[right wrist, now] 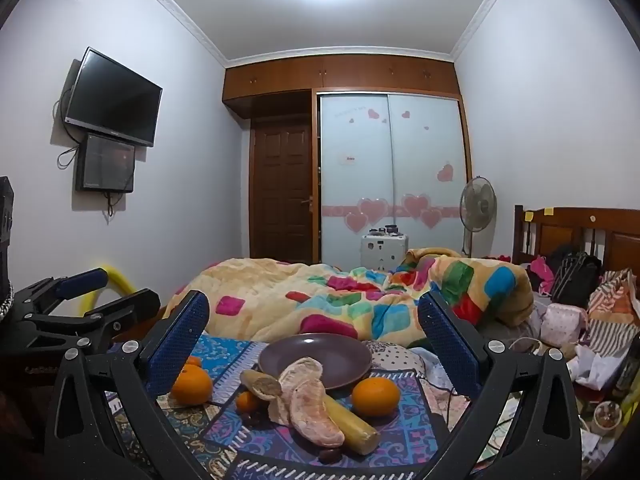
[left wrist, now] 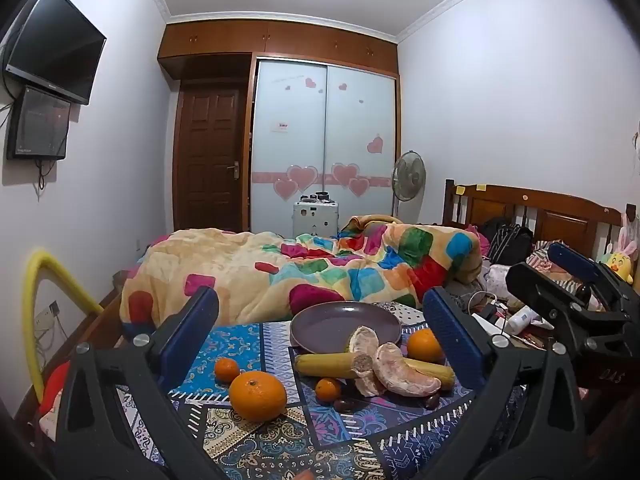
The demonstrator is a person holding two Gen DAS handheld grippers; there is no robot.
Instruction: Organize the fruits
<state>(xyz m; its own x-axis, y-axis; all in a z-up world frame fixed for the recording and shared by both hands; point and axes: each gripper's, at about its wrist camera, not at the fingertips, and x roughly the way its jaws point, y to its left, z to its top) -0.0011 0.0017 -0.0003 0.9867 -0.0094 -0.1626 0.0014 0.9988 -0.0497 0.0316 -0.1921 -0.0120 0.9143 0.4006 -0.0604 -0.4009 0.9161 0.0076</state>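
Both my claws are spread as wide as they go, nothing between the pads. Left claw (left wrist: 320, 332) and right claw (right wrist: 314, 338) hover side by side, short of the fruit, touching none of it. Each shows up at the edge of the other's camera.

Fruit sits on a patterned cloth (left wrist: 256, 440) in front of the bed. A purple plate (left wrist: 320, 320) at the far edge of the cloth holds nothing except a pomelo segment (left wrist: 363, 340) that leans over its near rim.

Just in front of the plate, a second, bigger pomelo segment (left wrist: 404, 376) lies on top of two yellow stick-shaped pieces: one (left wrist: 326, 365) with a cut brown end, the other (left wrist: 432, 372) behind it to the right. Can't tell what they are.

Oranges, left view:
- big orange (left wrist: 258, 396) nearest me, on the left, apart from the pile
- small orange (left wrist: 227, 370) just behind it
- small orange (left wrist: 328, 389) just beside the cut stick
- medium orange (left wrist: 424, 345) right of the plate, near my right-side pad

Two small dark round fruits (left wrist: 345, 405) sit at the near edge of the pile. Too small to identify.

Behind the cloth: a bed with a rumpled colourful blanket (left wrist: 320, 268). Clutter on the right side of the bed.
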